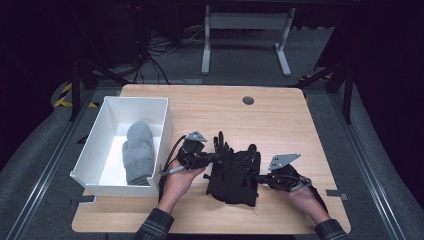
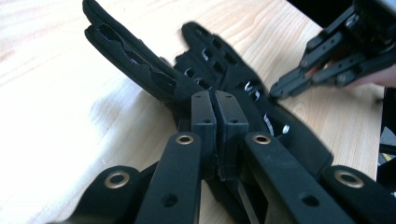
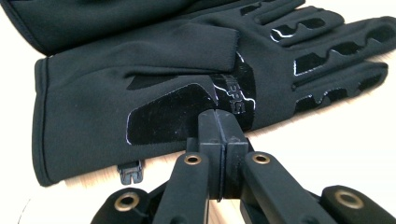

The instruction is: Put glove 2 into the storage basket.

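Inspector: State the position of the work item

Operator: I see a pair of black gloves (image 1: 234, 175) lying on the wooden table (image 1: 280, 120), near its front edge, between my two grippers. One glove overlaps the other, fingers pointing away from me

Inspector: Left gripper?

Operator: The left gripper (image 1: 212, 158) sits at the left edge of the gloves. In the left gripper view its jaws are clenched together, tips against the dark fabric; I cannot tell whether any cloth is pinched between them

Inspector: Right gripper?

Operator: The right gripper (image 1: 260, 177) is at the right edge of the gloves, by the cuff end. In the right gripper view its jaws are clenched too, the tips meeting the rim of the near glove at its glossy palm patch

Inspector: Anything else on the table?

Operator: A white bin (image 1: 150, 107) stands at the left, just beside my left hand (image 1: 181, 181), with a grey mitten (image 1: 137, 152) lying inside it
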### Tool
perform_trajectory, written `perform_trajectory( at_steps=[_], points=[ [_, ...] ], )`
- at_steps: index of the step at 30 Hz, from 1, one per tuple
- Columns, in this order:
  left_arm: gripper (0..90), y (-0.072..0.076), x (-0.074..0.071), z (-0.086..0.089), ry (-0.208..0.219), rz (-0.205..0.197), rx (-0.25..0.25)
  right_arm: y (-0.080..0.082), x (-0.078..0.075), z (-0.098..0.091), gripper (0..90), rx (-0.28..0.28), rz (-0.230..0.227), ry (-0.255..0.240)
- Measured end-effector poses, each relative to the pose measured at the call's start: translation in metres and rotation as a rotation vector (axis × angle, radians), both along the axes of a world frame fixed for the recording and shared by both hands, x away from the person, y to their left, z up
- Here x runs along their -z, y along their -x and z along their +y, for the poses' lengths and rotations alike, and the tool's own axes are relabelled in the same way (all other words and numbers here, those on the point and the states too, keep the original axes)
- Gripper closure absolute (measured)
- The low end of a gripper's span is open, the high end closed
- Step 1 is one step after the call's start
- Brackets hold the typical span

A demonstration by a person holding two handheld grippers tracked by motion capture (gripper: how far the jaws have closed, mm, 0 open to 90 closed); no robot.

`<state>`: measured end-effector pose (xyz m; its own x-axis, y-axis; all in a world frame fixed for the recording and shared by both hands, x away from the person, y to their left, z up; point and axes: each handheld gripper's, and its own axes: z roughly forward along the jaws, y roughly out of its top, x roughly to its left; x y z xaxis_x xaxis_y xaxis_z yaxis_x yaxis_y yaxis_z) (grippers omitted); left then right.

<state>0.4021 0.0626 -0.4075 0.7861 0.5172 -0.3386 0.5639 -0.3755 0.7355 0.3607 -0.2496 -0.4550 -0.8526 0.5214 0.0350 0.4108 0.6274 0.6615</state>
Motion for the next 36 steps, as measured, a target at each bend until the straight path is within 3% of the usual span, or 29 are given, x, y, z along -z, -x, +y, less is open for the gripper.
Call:
perform_trajectory(
  at_steps=[13, 26, 30, 32, 36],
  points=[
    [88.1, 0.000, -0.001, -0.022, 0.001, -0.002, 0.041, -0.002, 0.002, 0.031, 90.0, -0.032, -0.019, -0.001],
    [87.1, 0.002, 0.021, -0.051, -0.055, 0.023, 0.084, -0.005, 0.005, 0.059, 90.0, -0.057, -0.035, -0.022],
    [82.6, 0.002, 0.023, -0.052, -0.014, 0.024, 0.090, -0.006, 0.005, 0.058, 90.0, -0.055, -0.036, -0.027],
    [78.7, 0.004, 0.021, -0.051, -0.015, 0.003, 0.084, -0.005, 0.002, 0.053, 90.0, -0.046, -0.044, -0.036],
    [84.6, 0.006, 0.020, -0.045, -0.021, 0.000, 0.079, -0.006, -0.003, 0.041, 86.9, -0.020, -0.056, -0.049]
  ],
)
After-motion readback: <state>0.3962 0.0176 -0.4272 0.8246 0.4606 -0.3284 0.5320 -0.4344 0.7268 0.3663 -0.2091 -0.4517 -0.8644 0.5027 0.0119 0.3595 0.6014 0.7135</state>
